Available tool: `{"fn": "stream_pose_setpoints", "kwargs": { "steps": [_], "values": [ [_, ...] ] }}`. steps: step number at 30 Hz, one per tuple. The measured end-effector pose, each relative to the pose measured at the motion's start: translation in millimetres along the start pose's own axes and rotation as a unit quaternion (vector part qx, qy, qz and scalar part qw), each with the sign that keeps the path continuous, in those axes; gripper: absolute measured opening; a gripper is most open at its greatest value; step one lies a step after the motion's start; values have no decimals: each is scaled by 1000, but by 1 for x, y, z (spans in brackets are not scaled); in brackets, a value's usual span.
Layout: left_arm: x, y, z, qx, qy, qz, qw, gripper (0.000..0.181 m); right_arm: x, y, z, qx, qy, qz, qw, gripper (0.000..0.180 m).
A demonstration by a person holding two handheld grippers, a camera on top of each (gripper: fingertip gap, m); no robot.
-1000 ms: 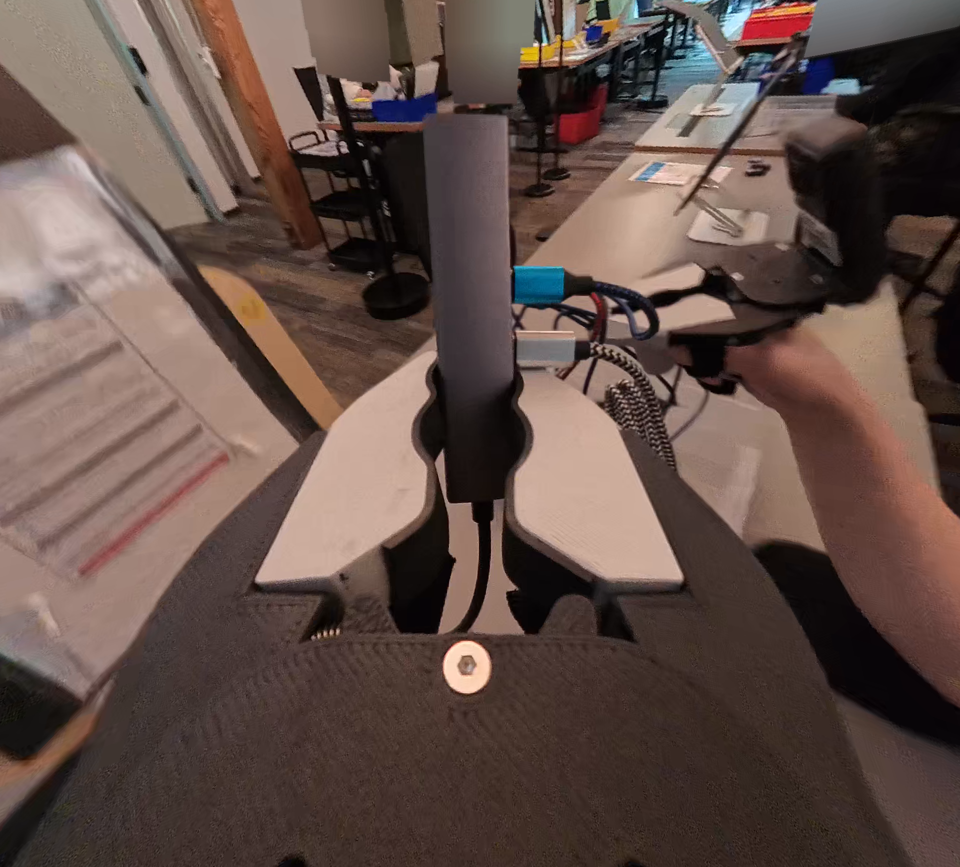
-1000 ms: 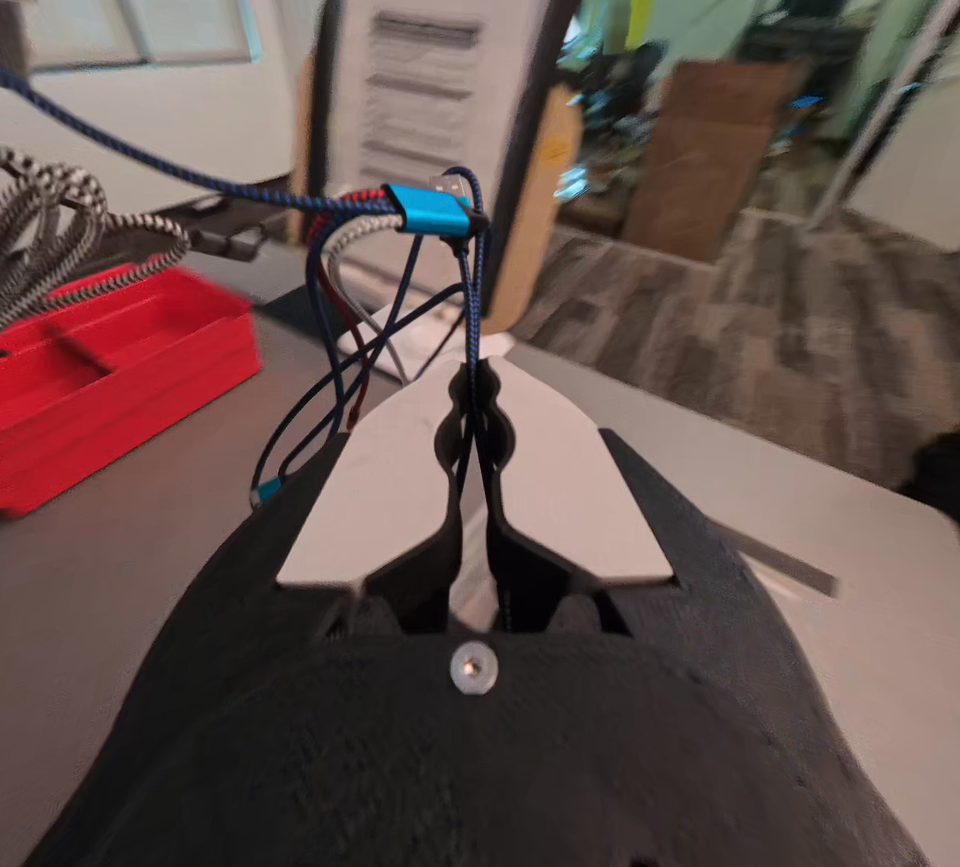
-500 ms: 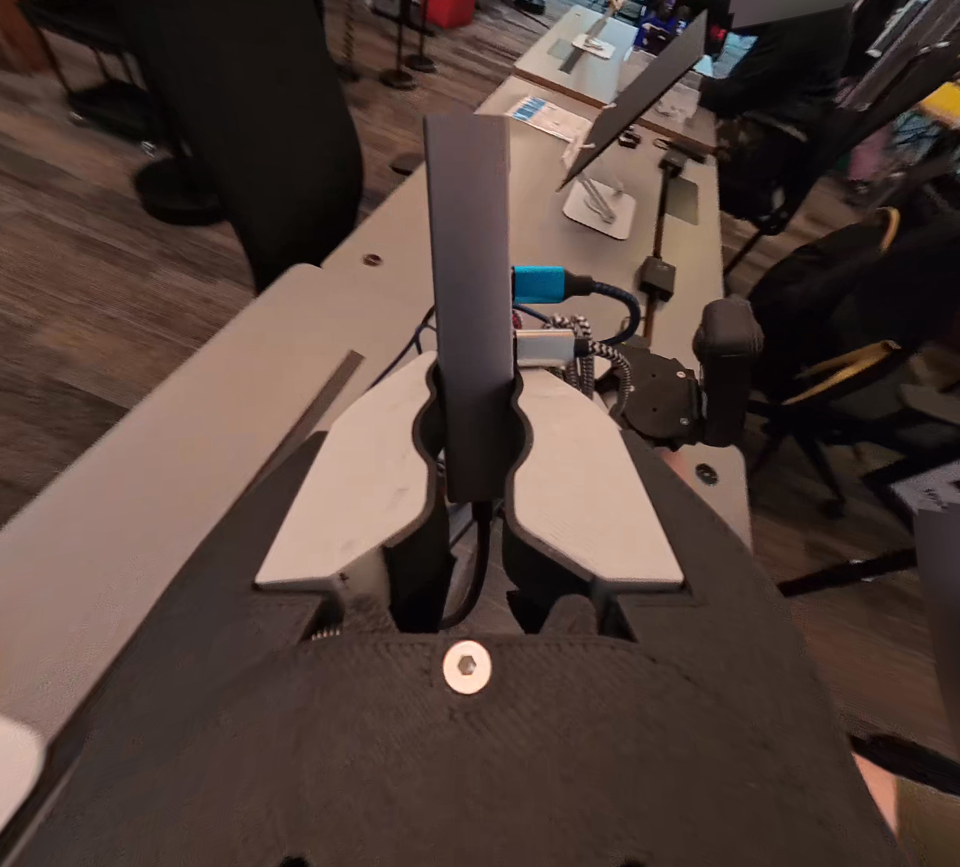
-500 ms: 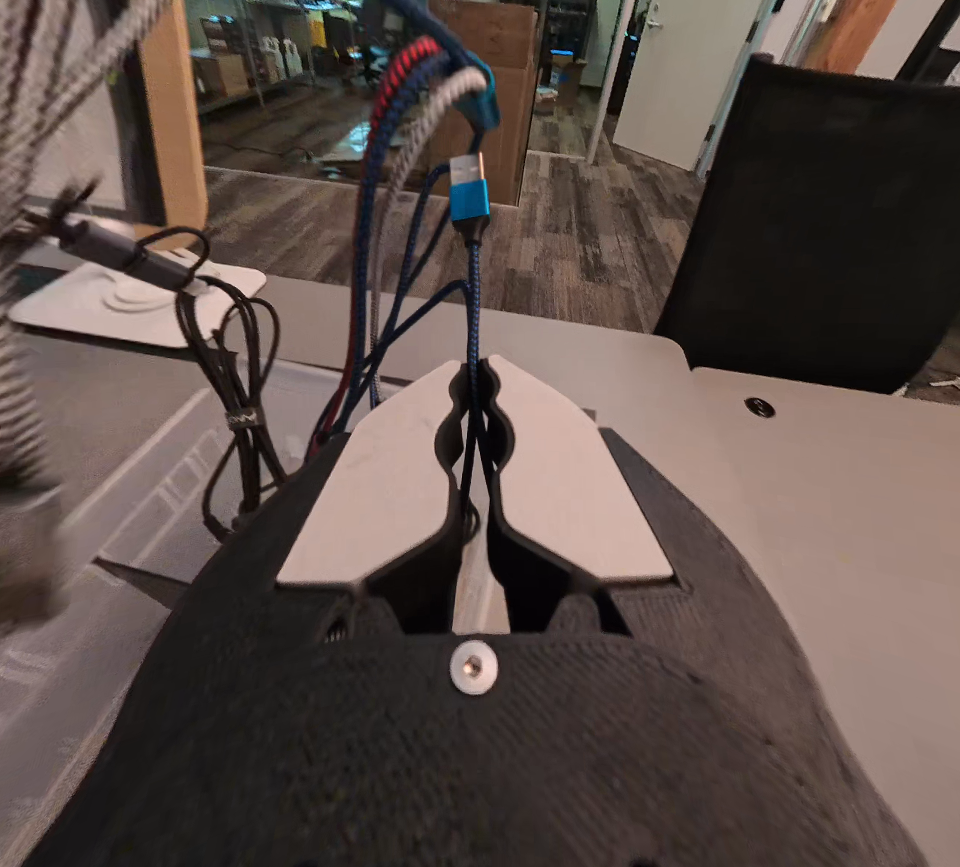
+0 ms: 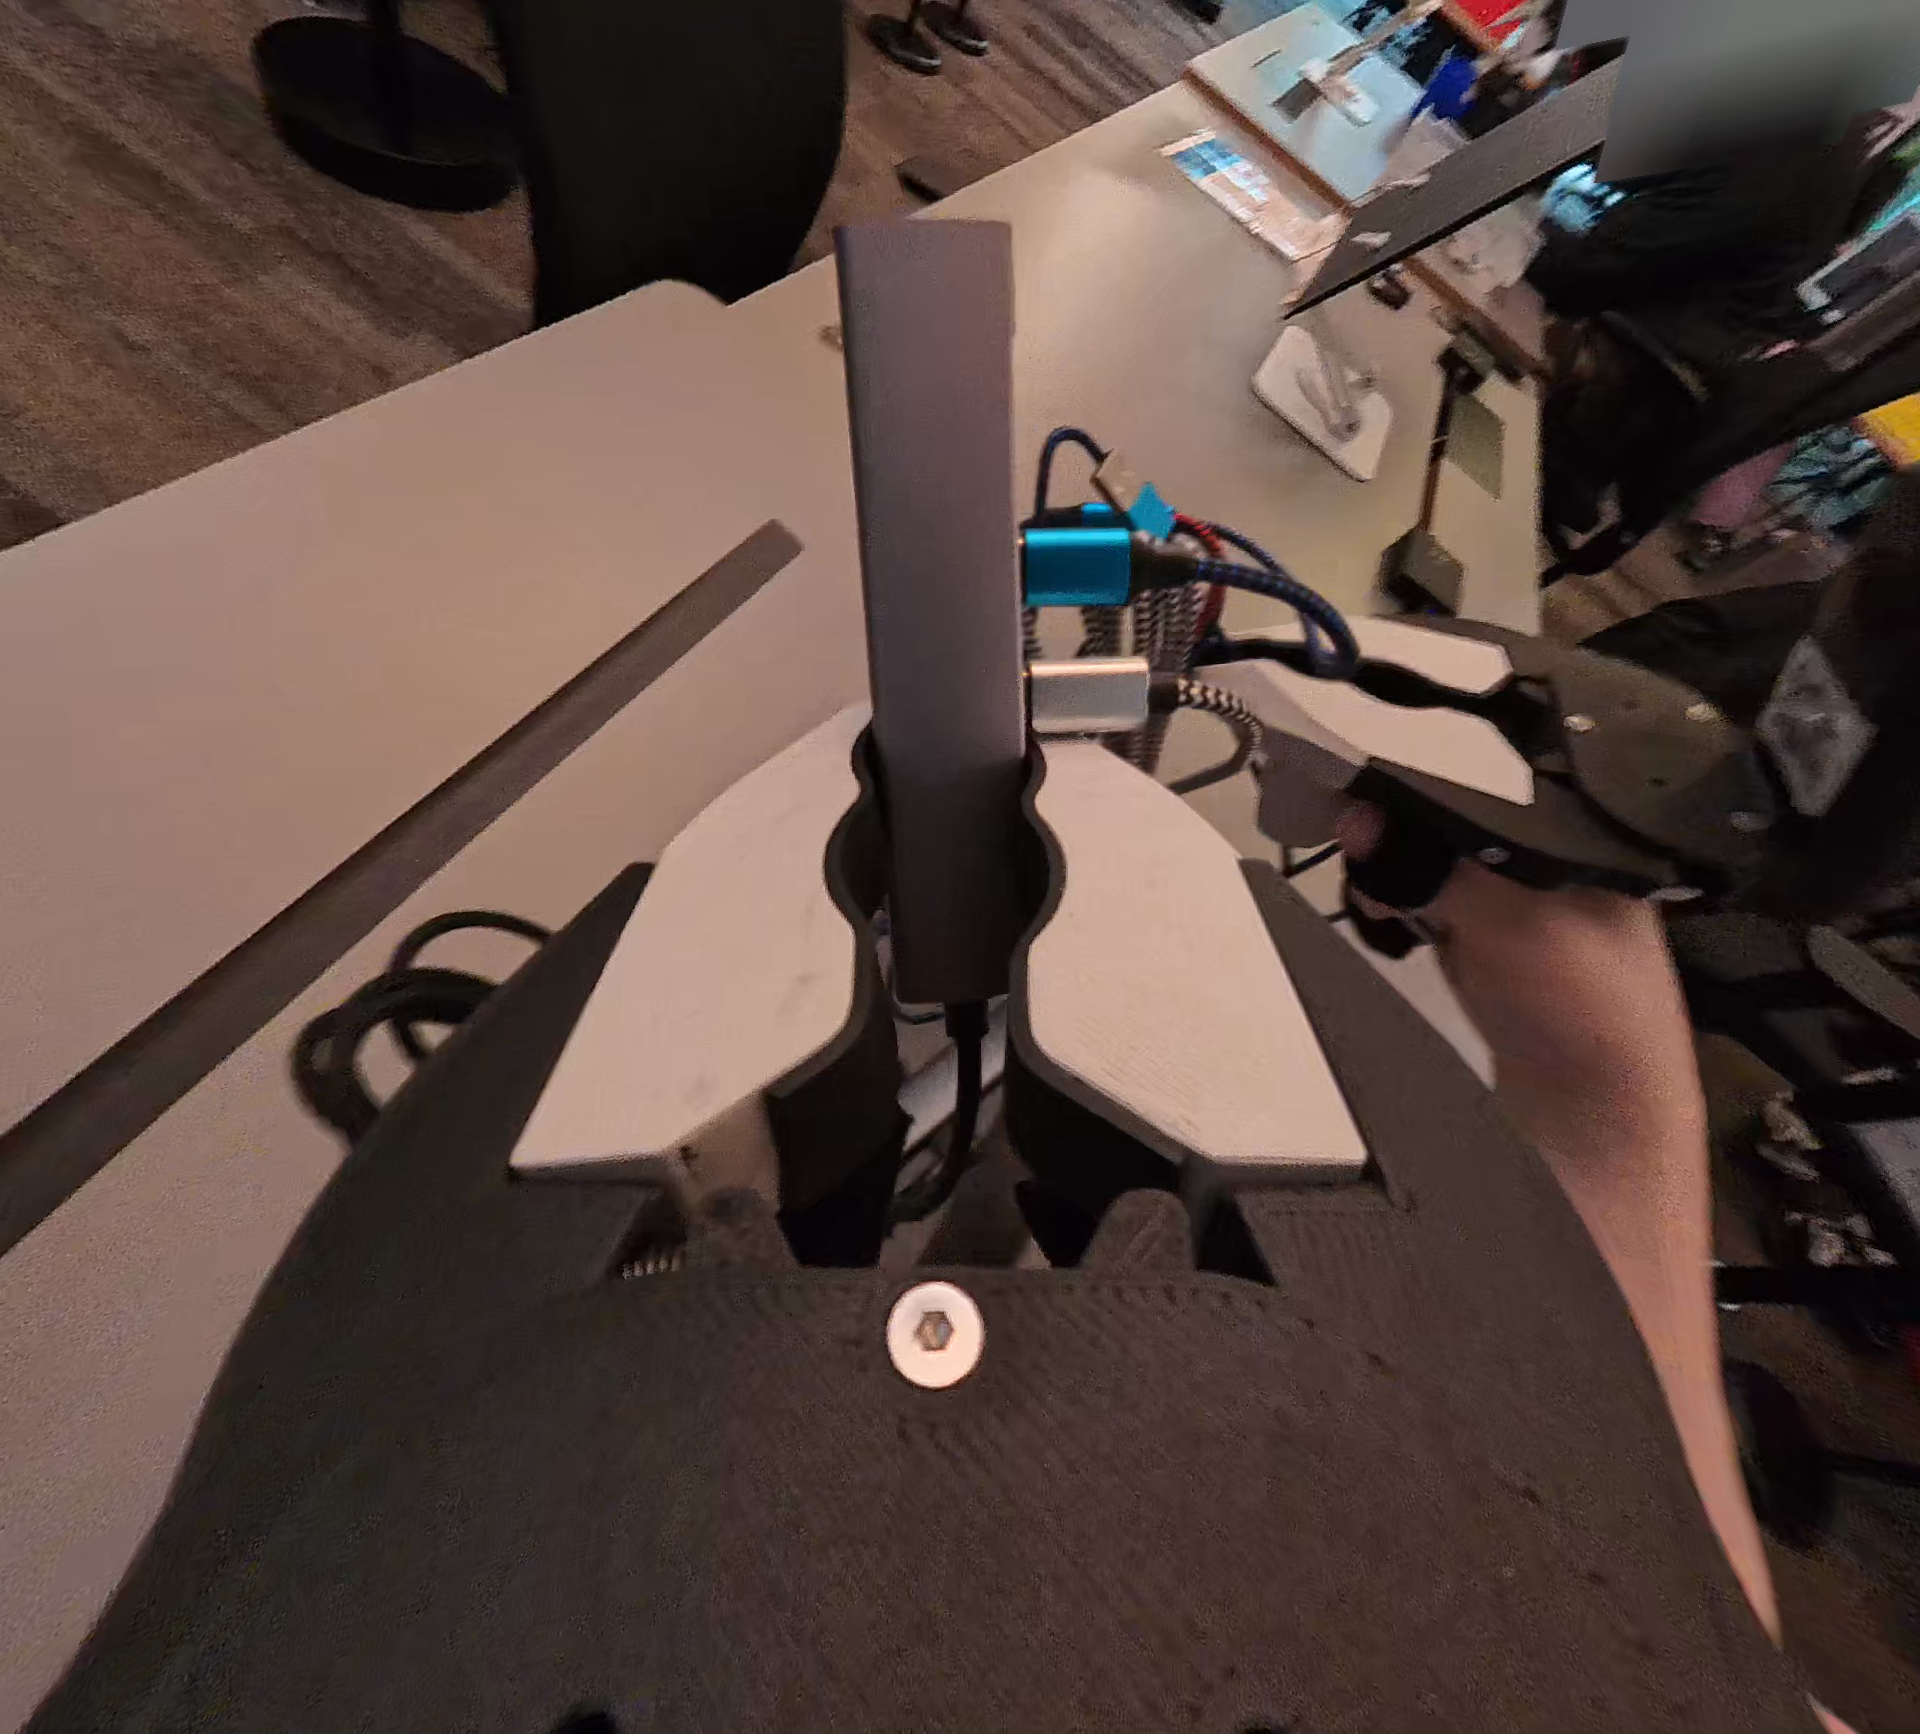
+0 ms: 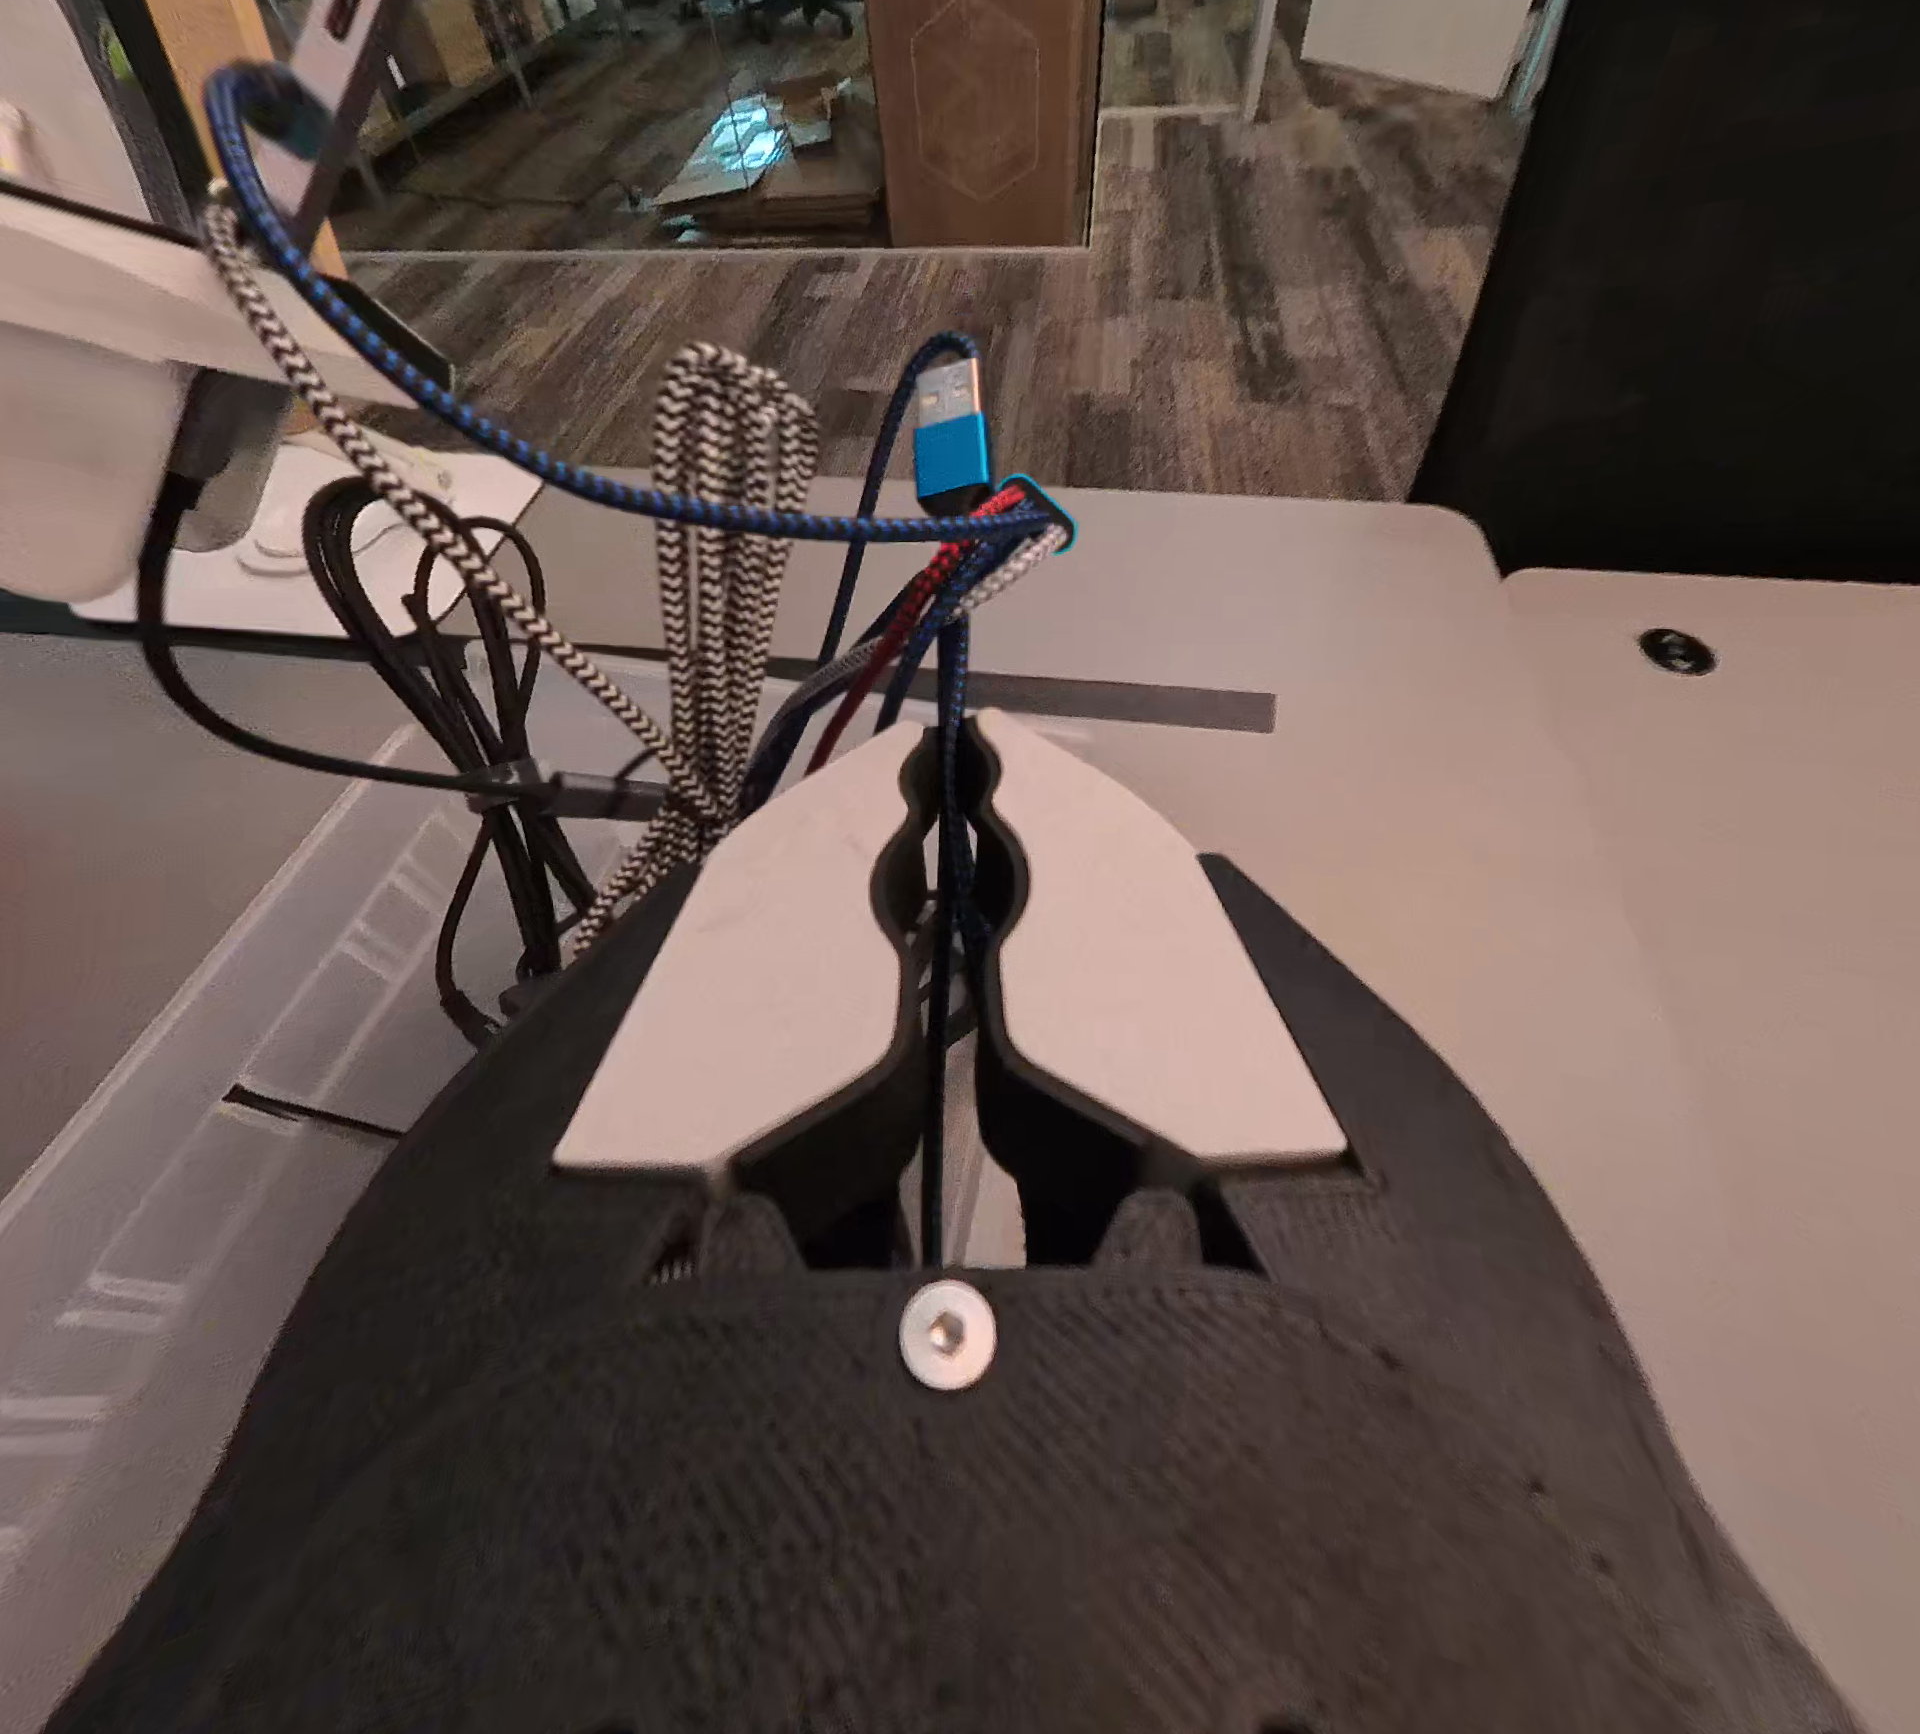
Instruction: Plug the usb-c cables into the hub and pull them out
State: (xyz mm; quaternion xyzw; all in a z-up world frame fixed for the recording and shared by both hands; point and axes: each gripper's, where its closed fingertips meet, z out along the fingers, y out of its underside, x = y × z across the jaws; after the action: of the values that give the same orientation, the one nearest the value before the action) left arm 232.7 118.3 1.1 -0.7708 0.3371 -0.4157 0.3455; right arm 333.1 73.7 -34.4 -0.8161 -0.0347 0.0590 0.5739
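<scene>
Where wood-look flooring (image 6: 1195, 313) spreads, grey table (image 5: 416, 604) (matte) stands.

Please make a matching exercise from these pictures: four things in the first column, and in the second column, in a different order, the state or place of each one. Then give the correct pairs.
Column 1
1. hub
2. blue plug
3. silver plug
4. blue braided cable

Column 2
A. upper one of two plugs in the hub's side
B. clamped upright in the left gripper
C. pinched between the fingers of the right gripper
D. lower plug in the hub's side, with a black-and-white cable

Pairs: 1-B, 2-A, 3-D, 4-C
</scene>
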Motion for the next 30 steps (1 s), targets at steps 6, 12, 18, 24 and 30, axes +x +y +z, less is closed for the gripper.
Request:
{"fn": "stream_pose_setpoints", "kwargs": {
  "steps": [6,12,18,24,30],
  "values": [
    [-18,24,-1,-64,-64,132,987,20,-28,11,17,-48,-51,-26,997,4],
    [-9,46,-3,-138,-94,219,961,21,-58,24,40,-100,-74,-77,989,4],
    [-20,67,6,-176,-136,247,943,29,-52,41,54,-133,-49,-73,987,4],
    [-40,98,13,-235,-172,245,925,30,-42,59,52,-182,-41,-20,982,6],
    [-36,96,14,-216,-160,236,934,37,-25,45,16,-167,-35,-16,985,28]
  ]
}}
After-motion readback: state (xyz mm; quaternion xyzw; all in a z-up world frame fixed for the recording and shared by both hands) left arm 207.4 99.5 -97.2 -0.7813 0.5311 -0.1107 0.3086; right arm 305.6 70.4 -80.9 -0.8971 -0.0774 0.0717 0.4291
